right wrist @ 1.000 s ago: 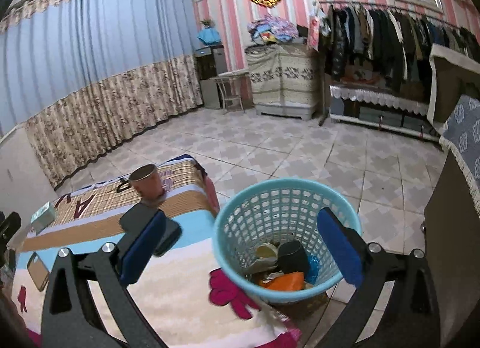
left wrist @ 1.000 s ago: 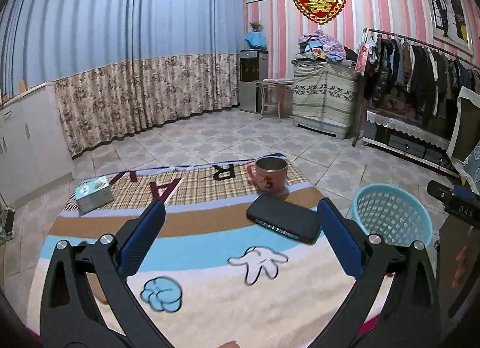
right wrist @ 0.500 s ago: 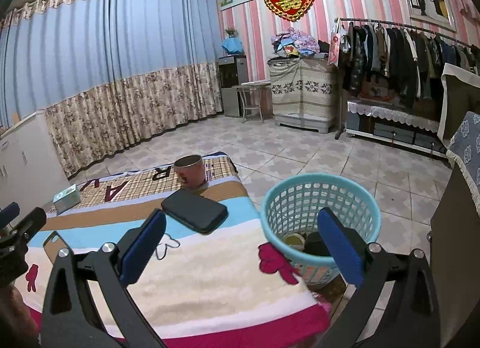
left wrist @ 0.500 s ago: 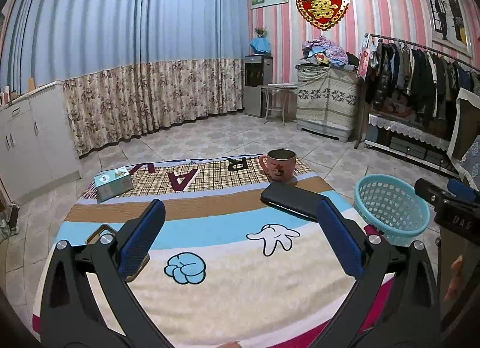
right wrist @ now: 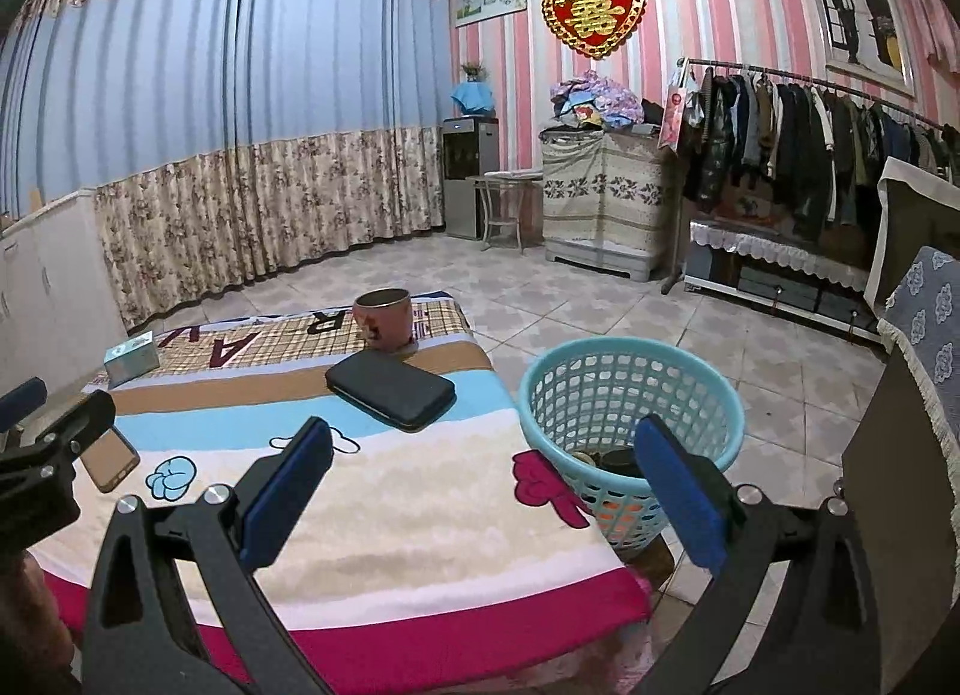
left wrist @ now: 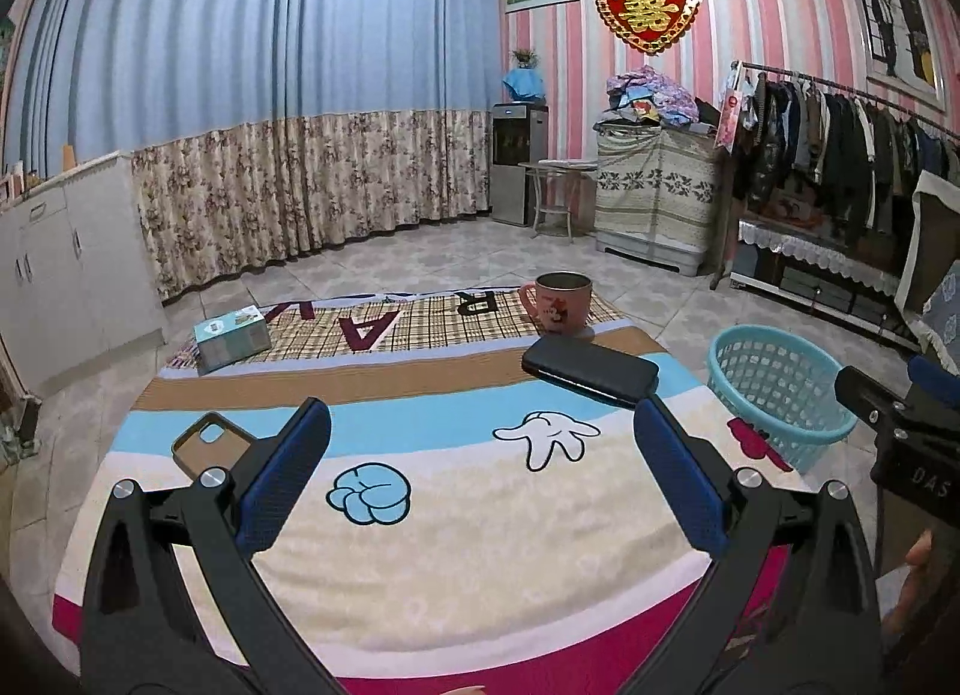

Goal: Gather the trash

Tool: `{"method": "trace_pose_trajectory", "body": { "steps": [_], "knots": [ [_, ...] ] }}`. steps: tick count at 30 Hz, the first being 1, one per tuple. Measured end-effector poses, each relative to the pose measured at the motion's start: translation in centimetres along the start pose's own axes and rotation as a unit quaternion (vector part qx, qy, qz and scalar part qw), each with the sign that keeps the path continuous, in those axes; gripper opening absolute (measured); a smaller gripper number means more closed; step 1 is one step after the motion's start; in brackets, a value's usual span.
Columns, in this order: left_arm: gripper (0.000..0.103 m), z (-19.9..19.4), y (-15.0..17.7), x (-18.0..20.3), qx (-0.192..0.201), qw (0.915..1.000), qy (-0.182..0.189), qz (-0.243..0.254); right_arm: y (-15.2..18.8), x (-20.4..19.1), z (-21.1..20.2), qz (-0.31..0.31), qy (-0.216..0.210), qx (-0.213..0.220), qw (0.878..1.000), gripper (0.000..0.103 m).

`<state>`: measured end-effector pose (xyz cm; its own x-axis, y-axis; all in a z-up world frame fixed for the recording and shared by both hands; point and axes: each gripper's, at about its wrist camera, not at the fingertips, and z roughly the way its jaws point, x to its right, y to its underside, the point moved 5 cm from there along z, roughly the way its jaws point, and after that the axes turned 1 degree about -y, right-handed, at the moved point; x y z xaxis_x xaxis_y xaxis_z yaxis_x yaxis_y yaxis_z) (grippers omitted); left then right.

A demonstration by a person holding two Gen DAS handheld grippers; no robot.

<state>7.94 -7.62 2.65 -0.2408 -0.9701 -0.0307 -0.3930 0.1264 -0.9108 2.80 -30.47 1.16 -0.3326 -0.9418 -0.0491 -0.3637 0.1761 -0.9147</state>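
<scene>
Fingers [left wrist: 282, 491] of both grippers spread wide and holding nothing, hanging back over the near edge of the table [left wrist: 456, 545], probably since the trash already sits in the blue basket [right wrist: 630, 395] right beside it.

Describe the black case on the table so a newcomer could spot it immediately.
Start at the table with the striped cartoon cloth, then go to its far right end near the turquoise basket. The black case lies flat just in front of the pink mug; it is the only dark, rounded, slab-shaped thing there.
</scene>
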Motion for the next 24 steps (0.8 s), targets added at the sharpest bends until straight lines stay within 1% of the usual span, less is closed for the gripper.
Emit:
{"method": "trace_pose_trajectory", "body": {
  "steps": [2,6,9,13,18,24],
  "knots": [
    [0.098,0.1,0.3,0.2,0.002,1.0,-0.001,0.003,0.4,0.1,0.2,0.001,0.002,-0.001,1.0,0.099],
    [0.098,0.6,1.1,0.3,-0.008,1.0,0.001,0.006,1.3,-0.1,0.8,0.001,-0.001,-0.01,1.0,0.099],
    [0.098,1.0,1.4,0.6,-0.012,0.9999,0.003,0.01,1.3,-0.1,0.7,-0.001,0.0,-0.004,1.0,0.099],
    [0.098,1.0,1.5,0.9,-0.005,0.9999,0.006,0.013,1.5,-0.1,0.8,0.001,-0.003,-0.004,1.0,0.099],
    [0.098,0.8,1.3,1.6,0.003,0.9997,0.01,0.02,1.4,-0.3,0.6,0.001,0.0,0.007,1.0,0.099],
    [0.098,0.8,1.3,1.6,0.002,0.9998,0.009,0.016,1.6,-0.5,0.5,0.0,-0.001,0.008,1.0,0.099]
  ]
}}
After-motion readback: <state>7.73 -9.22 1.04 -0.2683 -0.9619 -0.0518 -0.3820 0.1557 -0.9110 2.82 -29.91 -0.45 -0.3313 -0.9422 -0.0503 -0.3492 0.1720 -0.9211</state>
